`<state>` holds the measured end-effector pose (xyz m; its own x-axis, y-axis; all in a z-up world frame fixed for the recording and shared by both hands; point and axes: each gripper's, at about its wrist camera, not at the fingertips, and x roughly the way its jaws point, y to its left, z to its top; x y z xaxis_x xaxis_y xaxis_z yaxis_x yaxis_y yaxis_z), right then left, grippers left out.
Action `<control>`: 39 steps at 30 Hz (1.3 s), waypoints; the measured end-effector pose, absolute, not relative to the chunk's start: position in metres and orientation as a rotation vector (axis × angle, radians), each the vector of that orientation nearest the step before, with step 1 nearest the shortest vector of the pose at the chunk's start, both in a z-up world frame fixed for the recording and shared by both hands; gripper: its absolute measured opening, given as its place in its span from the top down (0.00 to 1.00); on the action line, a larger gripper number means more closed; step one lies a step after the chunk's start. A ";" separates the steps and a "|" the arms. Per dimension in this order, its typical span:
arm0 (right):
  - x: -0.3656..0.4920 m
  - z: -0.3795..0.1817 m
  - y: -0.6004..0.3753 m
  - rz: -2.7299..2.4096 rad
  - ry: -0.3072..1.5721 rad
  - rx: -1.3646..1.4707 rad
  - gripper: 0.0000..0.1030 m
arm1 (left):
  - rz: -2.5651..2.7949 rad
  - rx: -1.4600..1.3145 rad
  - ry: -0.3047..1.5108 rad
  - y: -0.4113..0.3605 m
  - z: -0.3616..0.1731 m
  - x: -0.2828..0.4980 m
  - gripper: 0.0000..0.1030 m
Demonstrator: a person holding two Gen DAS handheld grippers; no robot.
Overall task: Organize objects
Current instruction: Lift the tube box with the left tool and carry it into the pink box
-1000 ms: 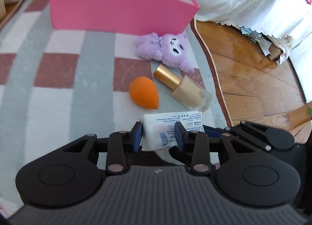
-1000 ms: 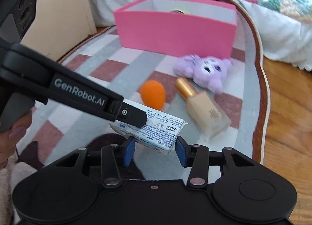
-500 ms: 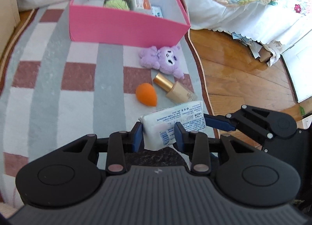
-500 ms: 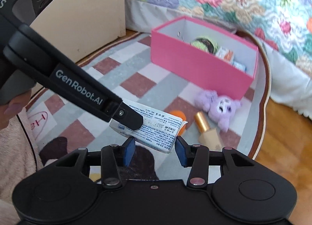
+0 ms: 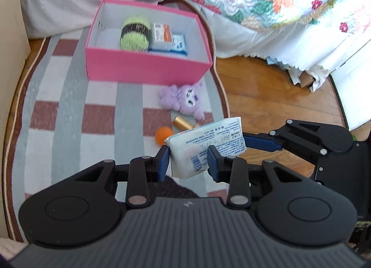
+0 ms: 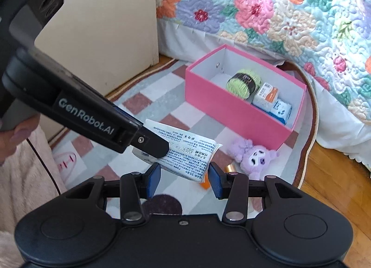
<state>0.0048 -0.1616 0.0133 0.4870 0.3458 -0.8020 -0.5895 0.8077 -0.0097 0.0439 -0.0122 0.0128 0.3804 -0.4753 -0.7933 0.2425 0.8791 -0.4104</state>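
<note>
Pinching a white tissue pack [image 5: 204, 149] above the rug [image 5: 69, 114], the left tongs [image 5: 189, 162] held it clear, with the pink box [image 5: 148, 68] at 12 o'clock. The right tongs [image 6: 184, 181] stood spread around the pack's far end.

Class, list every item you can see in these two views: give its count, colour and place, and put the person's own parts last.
Tissue pack: one, white, held in the air by the left tool.
Box: one, pink, on the rug.
Yarn ball: one, green, inside the box.
Small packets: two, orange-white and blue-white, inside the box.
Plush toy: one, purple, on the rug in front of the box.
Bottle: one, gold cap, partly hidden.
Sponge: one, orange, on the rug.
Rug: one, checked.
Left tool: shut on the pack.
Right tool: open.
</note>
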 end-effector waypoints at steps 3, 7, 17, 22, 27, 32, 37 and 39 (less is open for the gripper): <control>0.014 0.026 -0.166 0.575 0.891 -0.263 0.51 | -0.473 -0.240 1.054 -0.012 0.028 0.051 0.67; 0.026 0.046 -0.168 0.566 0.855 -0.227 0.51 | -0.485 -0.244 1.002 -0.009 0.048 0.065 0.66; 0.090 0.065 -0.167 0.535 0.814 -0.155 0.51 | -0.476 -0.262 0.954 -0.008 0.060 0.137 0.66; 0.147 0.048 -0.169 0.501 0.858 -0.109 0.51 | -0.453 -0.315 0.999 -0.012 0.036 0.197 0.66; 0.207 0.021 -0.179 0.463 0.921 -0.010 0.51 | -0.410 -0.350 1.015 -0.014 0.000 0.246 0.65; 0.245 -0.014 -0.177 0.440 0.973 0.019 0.51 | -0.386 -0.377 1.070 -0.015 -0.038 0.279 0.66; 0.274 -0.052 -0.177 0.405 1.045 0.001 0.51 | -0.375 -0.391 1.115 -0.027 -0.081 0.304 0.66; 0.285 -0.067 -0.179 0.393 1.076 0.003 0.51 | -0.363 -0.388 1.131 -0.031 -0.098 0.311 0.66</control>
<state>0.2850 -0.1787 -0.0670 0.4125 0.3139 -0.8551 -0.3107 0.9309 0.1919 0.3114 -0.0312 -0.0980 0.3819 -0.4679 -0.7970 0.0830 0.8763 -0.4746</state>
